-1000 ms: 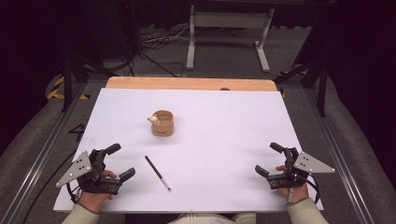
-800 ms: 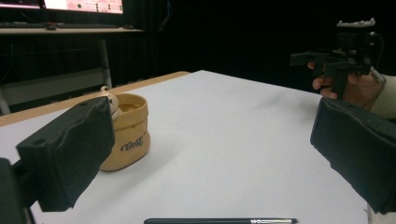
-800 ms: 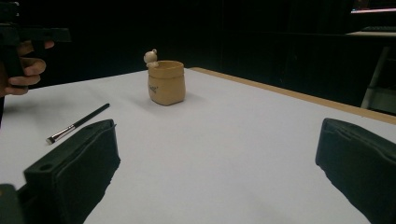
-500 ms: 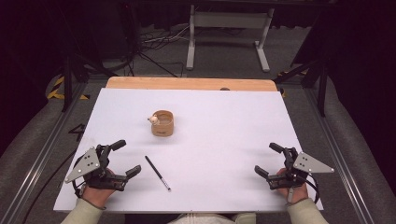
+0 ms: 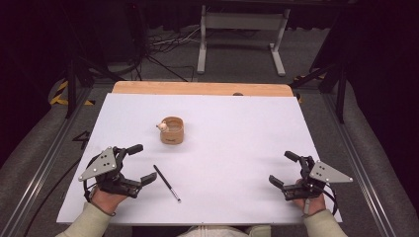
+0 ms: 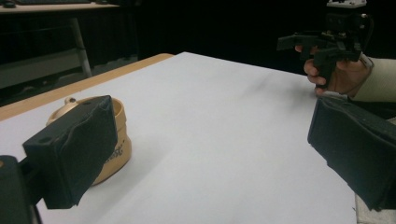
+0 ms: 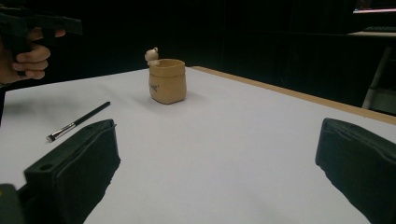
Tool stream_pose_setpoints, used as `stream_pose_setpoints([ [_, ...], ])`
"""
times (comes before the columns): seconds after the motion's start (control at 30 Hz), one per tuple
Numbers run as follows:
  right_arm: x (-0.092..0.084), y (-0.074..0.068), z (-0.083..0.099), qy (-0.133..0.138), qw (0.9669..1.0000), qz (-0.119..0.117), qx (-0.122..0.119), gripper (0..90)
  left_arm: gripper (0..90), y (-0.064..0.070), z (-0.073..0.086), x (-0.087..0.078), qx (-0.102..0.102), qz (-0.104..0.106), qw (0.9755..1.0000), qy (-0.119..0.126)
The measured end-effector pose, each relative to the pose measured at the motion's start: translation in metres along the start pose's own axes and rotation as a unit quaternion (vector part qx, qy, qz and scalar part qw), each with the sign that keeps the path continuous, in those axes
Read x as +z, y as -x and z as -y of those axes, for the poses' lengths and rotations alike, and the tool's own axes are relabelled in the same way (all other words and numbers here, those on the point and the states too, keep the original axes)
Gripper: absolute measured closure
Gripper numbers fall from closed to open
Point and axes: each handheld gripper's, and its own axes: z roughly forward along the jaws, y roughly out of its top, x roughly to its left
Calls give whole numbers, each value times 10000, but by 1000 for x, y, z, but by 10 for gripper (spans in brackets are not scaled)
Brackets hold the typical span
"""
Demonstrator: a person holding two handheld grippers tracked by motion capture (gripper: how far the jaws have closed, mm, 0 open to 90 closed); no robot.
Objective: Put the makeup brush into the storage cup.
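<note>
A small tan pot (image 5: 172,130) with a tiny bear figure on its rim stands upright left of the table's middle. A thin black brush (image 5: 166,183) lies flat near the front edge, its tip toward me. My left gripper (image 5: 142,163) is open just left of the brush, with nothing between its jaws. In the left gripper view the pot (image 6: 123,144) sits partly behind the left jaw. My right gripper (image 5: 282,168) is open and holds nothing at the front right, far from both objects. The right gripper view has the pot (image 7: 167,81) and brush (image 7: 79,121) ahead.
A white sheet (image 5: 237,128) covers the table, with a strip of bare wood (image 5: 197,88) along the far edge. Beyond it a white metal stand (image 5: 242,29) and cables rest on the dark floor. Grey rails run along both table sides.
My left gripper has shifted right and slightly forward, closer to the brush. The right gripper has hardly moved. Pot and brush lie as before.
</note>
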Motion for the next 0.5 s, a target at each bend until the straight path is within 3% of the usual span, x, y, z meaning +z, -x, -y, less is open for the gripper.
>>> stream_pose_setpoints([
  [0.27,0,1,0,-19,10000,8,-16,1,4,-1,-13,11,133,54,9988,-464],
  [0.37,0,1,1,-14,10000,20,-6,1,5,1,-22,17,316,44,9962,-805],
  [0.43,0,1,1,-14,10000,19,-4,1,16,1,-25,18,283,105,9954,-912],
  [0.47,0,1,1,-16,10000,29,-2,1,17,1,-27,20,268,121,9943,-1025],
  [0.5,0,1,1,-26,10000,27,14,1,18,1,-32,25,299,111,9914,-1269],
])
